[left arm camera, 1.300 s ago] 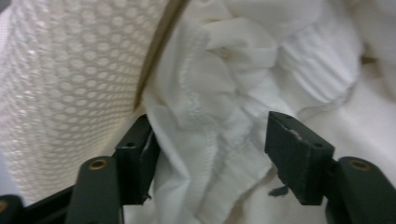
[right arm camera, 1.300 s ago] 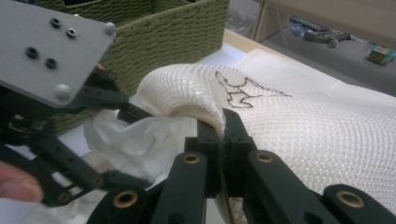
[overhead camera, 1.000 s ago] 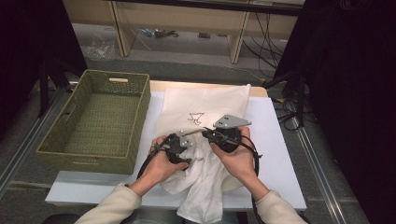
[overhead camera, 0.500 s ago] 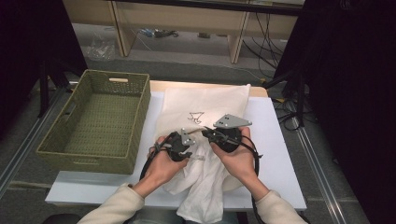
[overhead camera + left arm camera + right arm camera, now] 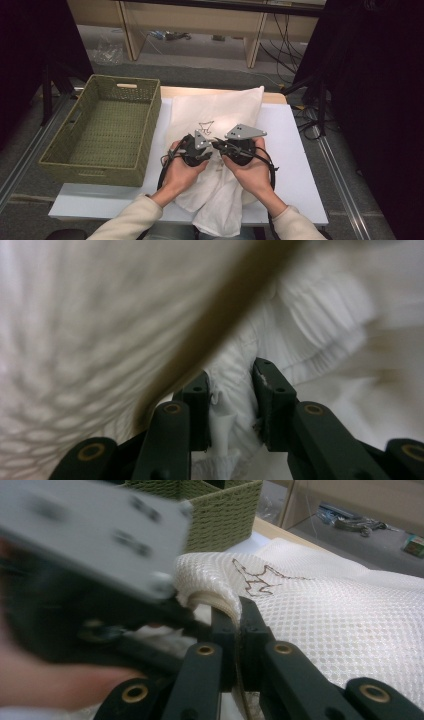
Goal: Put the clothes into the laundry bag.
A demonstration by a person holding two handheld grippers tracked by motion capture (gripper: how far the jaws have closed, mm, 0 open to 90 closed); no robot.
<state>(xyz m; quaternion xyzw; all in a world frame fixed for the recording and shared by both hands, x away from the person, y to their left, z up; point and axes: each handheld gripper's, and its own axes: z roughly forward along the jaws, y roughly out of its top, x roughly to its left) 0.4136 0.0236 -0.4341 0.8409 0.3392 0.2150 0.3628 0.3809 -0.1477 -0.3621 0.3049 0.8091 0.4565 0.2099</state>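
Holding the rim of the mesh bag (image 5: 325, 615) pinched flat in the right gripper (image 5: 235, 612), jaws shut tight on the mesh, near the middle of the table (image 5: 295, 150), toward its front edge. Pushing the white garment (image 5: 240, 390) in with the left gripper (image 5: 231, 385), jaws having just been closing and now clamped on a bunched fold (the basket (image 5: 107, 130) sitting off the left edge). Keeping the mouth lifted wide and feeding in small bites, likely avoiding snags on the mesh.
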